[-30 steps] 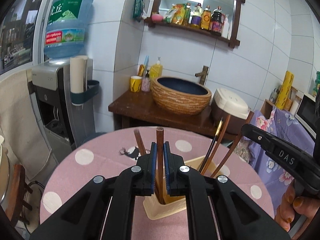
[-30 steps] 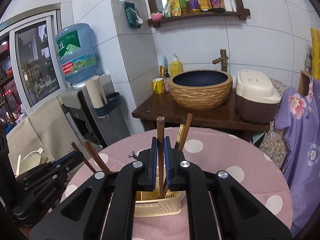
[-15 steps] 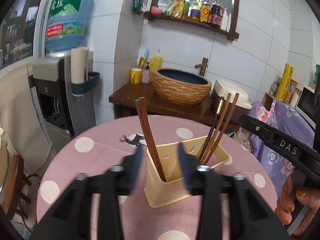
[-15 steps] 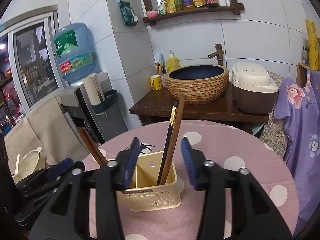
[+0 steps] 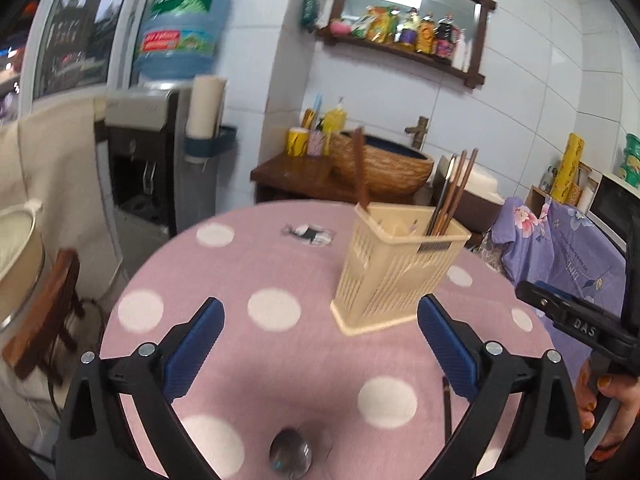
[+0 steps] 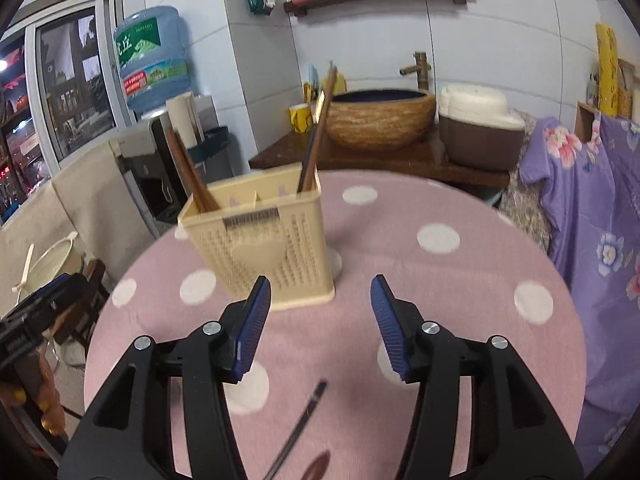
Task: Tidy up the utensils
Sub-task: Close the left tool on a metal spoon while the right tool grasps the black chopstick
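1. Cream plastic basket (image 6: 262,240) stands upright on the pink dotted tablecloth (image 6: 400,264) of the round table, split into compartments by an inner wall.
2. Brown chopsticks (image 6: 188,168) lean out of its left compartment in the right wrist view; another bundle (image 6: 316,136) leans from the right one. Their lower ends are hidden inside the basket.
3. Left gripper (image 5: 320,344) has its blue pads wide apart and still opening, with nothing between them; the basket sits beyond, just past the right pad.
4. Right gripper (image 6: 320,320) is about half spread and opening, also empty, close in front of the basket.
5. One dark chopstick (image 6: 298,428) lies flat on the cloth below the right gripper, cut off by the frame edge.
6. A spoon (image 5: 290,454) lies at the bottom edge of the left view (blurred, possibly metal); a brownish spoon-like tip (image 6: 318,468) beside the loose chopstick is too cropped to name surely.
7. The hand (image 5: 604,400) gripping the right tool is partly visible.
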The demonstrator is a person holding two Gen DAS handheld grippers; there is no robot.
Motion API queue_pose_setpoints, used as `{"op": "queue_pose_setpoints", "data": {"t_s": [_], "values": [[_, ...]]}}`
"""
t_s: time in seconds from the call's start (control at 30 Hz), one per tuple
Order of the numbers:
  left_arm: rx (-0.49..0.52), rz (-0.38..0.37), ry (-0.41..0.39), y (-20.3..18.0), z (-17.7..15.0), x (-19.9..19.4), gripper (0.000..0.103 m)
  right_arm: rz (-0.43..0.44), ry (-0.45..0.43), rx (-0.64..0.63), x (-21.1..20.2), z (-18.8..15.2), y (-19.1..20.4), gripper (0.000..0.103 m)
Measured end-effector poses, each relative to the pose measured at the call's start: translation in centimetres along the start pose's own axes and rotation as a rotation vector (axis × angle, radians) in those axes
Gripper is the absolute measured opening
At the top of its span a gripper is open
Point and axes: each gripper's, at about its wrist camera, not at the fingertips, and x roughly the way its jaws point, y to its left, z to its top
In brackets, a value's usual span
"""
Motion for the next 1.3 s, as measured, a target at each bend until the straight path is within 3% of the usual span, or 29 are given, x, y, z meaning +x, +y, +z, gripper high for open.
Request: {"op": "queue_pose_setpoints", "data": {"t_s": [0.07,0.33,0.63,1.0,1.3], "values": [[-0.007,0.018,0.031,0.9,-1.4,-0.1,0.095,-0.006,0.039,0.003,0.2,-2.0,-0.2,0.053],[0.020,0.070,0.135,1.8,-6.7,-0.2,0.068,-0.048,0.100,-0.005,0.5,-7.4,0.1,0.053],[0.087,0.096,0.233,1.4,-11.7,-0.1,0.057,-0.039,0.174,0.038,1.4,-11.6,0.1,0.053],[0.155,0.116,0.312,0.4,-13.9,1.1,0.049,-0.035,0.184,0.069,0.7,-12.6,-0.4,0.053],[0.186,0.150,0.314,-0.3,-12.9,2.8,0.045,-0.024,0.185,0.070,0.5,-12.6,-0.3,0.053]]}}
